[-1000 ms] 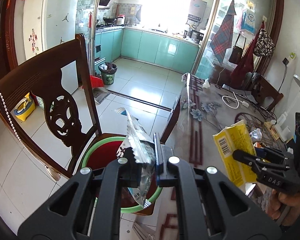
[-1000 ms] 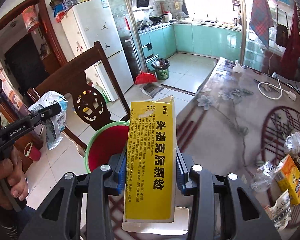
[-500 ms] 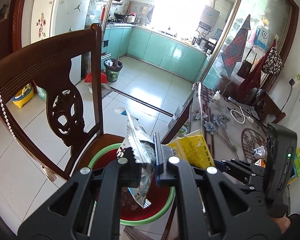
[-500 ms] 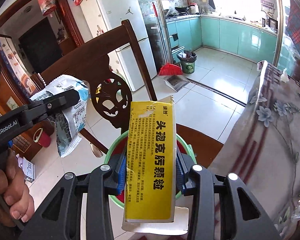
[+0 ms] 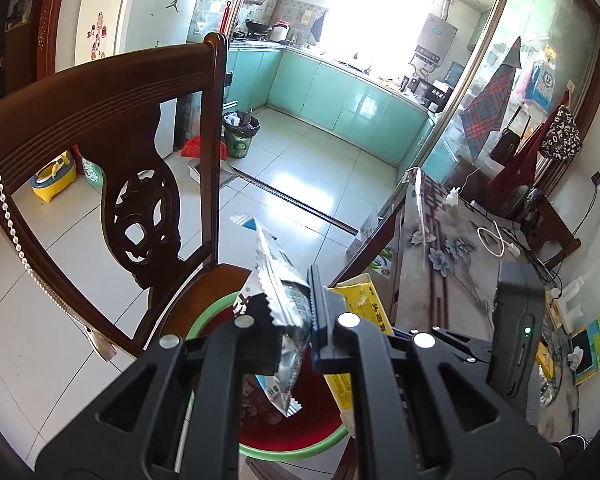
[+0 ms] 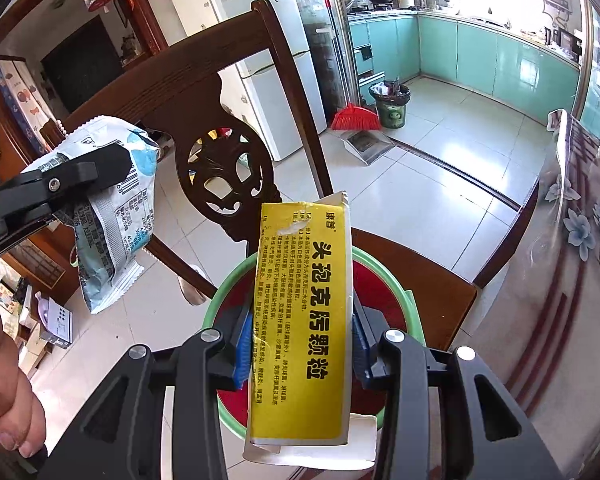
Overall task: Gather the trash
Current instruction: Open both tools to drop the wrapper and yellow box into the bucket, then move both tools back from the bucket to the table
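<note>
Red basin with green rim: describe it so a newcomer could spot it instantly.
Find the dark carved wooden chair pulled up beside the floral-covered table. On its seat sits a round basin, red inside with a pale green rim, unlike the dark green trash bin on the kitchen floor.

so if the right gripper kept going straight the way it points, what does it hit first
Most likely the red bin with the green rim on the chair seat. The right gripper, clamped on the yellow box, points down into it; depth is unclear.

Bright daylight, blown-out kitchen window point(image 5: 384, 12), floor glare, sharp focus, fisheye-curved dark edges
</note>
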